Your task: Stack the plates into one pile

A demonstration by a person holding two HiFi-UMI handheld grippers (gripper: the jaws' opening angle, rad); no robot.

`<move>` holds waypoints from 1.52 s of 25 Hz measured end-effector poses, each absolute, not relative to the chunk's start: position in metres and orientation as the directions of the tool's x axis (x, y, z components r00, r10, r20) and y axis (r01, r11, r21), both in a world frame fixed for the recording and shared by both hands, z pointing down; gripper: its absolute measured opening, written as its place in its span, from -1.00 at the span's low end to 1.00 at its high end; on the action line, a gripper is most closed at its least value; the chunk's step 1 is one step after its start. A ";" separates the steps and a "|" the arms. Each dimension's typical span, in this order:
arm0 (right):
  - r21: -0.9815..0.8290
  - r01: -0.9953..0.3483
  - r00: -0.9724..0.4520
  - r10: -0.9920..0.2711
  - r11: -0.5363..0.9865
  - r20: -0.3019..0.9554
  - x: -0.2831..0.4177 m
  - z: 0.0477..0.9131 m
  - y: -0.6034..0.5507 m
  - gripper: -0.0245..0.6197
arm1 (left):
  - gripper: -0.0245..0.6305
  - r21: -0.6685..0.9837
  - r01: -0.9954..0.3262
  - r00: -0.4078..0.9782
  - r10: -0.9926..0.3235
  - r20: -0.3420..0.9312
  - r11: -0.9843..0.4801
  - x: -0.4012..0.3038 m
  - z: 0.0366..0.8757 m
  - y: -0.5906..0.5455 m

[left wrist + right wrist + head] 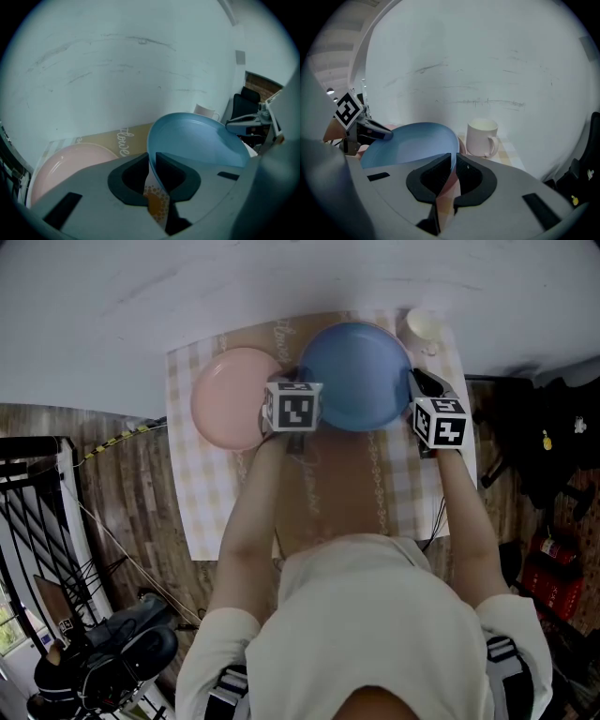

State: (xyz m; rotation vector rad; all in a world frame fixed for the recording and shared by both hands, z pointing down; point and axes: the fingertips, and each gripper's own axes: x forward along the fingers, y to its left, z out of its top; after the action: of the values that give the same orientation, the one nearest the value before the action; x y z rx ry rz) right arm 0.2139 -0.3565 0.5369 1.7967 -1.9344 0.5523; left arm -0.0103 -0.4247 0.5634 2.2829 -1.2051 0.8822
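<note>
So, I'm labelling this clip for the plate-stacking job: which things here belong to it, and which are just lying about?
Part of the job:
round blue plate, gripped at its rim by the left tongs and right tongs
round pink plate

Lying about:
white mug
checked tablecloth underneath

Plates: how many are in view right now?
2. The blue plate is held between the left gripper and right gripper; the pink plate lies on the tablecloth beside it. None seems hidden.
</note>
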 end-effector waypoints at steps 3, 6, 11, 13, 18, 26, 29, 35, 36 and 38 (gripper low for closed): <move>0.020 -0.997 -0.046 -0.814 0.071 0.579 0.217 0.542 -0.361 -0.84 | -0.82 0.044 -0.837 0.419 -0.587 0.693 -0.546 -0.006 0.566 -0.434; 0.034 -0.997 -0.032 -0.806 0.065 0.591 0.219 0.548 -0.364 -0.84 | -0.82 0.012 -0.832 0.402 -0.587 0.703 -0.555 -0.002 0.571 -0.440; 0.046 -0.995 -0.041 -0.807 0.084 0.590 0.213 0.550 -0.369 -0.84 | -0.78 -0.011 -0.823 0.396 -0.588 0.705 -0.567 0.006 0.577 -0.445; 0.041 -0.995 -0.047 -0.803 0.089 0.594 0.209 0.552 -0.372 -0.84 | -0.70 -0.009 -0.824 0.392 -0.582 0.713 -0.566 0.007 0.579 -0.446; 0.006 -0.998 -0.050 -0.785 0.068 0.617 0.207 0.562 -0.371 -0.57 | -0.54 0.027 -0.819 0.406 -0.545 0.734 -0.573 0.012 0.583 -0.445; 0.015 -0.999 -0.023 -0.797 0.040 0.604 0.208 0.561 -0.371 -0.50 | -0.51 -0.002 -0.796 0.399 -0.528 0.750 -0.605 0.016 0.587 -0.446; 0.025 -0.999 -0.002 -0.793 0.021 0.609 0.211 0.563 -0.369 -0.46 | -0.50 0.016 -0.786 0.413 -0.506 0.757 -0.618 0.020 0.587 -0.445; -0.038 -0.999 -0.021 -0.733 -0.008 0.680 0.209 0.585 -0.358 -0.31 | -0.48 0.042 -0.787 0.421 -0.487 0.765 -0.616 0.021 0.589 -0.445; -0.052 -0.999 -0.030 -0.719 -0.009 0.694 0.207 0.590 -0.355 -0.30 | -0.48 0.042 -0.788 0.421 -0.488 0.765 -0.614 0.020 0.589 -0.445; -0.079 -0.997 -0.042 -0.704 -0.021 0.709 0.201 0.595 -0.352 -0.27 | -0.50 0.036 -0.793 0.414 -0.494 0.764 -0.608 0.018 0.588 -0.445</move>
State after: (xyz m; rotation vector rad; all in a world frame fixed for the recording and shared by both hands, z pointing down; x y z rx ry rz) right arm 0.2013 -0.3521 0.5951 1.7708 -1.7927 0.8218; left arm 0.0180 -0.4450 0.5882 2.2806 -1.1009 1.0363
